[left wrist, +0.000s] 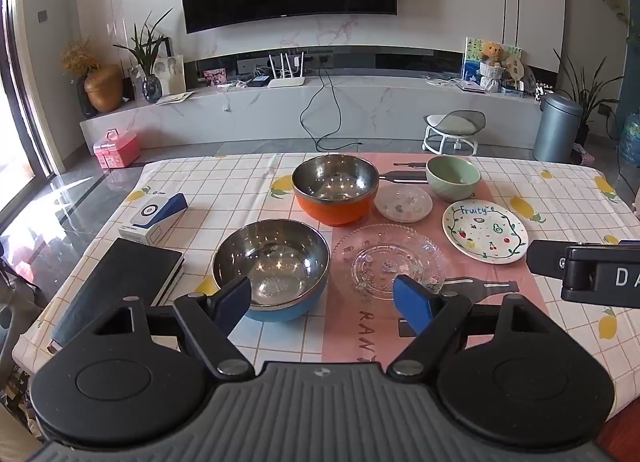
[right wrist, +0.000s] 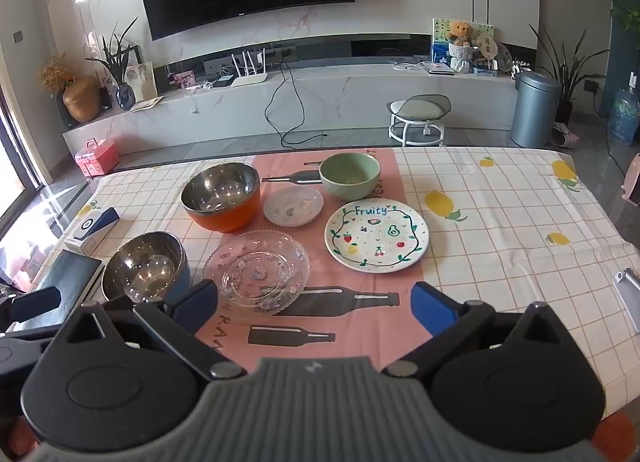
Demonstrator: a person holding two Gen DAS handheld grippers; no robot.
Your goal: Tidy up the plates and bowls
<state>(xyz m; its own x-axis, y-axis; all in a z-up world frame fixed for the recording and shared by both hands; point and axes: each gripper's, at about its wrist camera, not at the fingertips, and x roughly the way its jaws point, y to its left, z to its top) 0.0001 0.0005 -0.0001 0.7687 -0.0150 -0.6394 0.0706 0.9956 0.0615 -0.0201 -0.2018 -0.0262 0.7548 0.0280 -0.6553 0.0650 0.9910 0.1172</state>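
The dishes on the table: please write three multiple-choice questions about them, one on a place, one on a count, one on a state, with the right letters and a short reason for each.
1. Where does the small white dish lie?
A. Inside the green bowl
B. Between the orange bowl and the green bowl
C. On top of the Fruity plate

2. How many bowls stand on the table?
A. Two
B. Three
C. Five

3. How is the left tool?
A. Open, holding nothing
B. Shut on the glass plate
C. Shut on the blue bowl

Answers:
1. B, the dish sits on the cloth with the orange bowl on one side and the green bowl on the other.
2. B, those two and the blue bowl.
3. A, its blue pads stand wide apart, with nothing between them.
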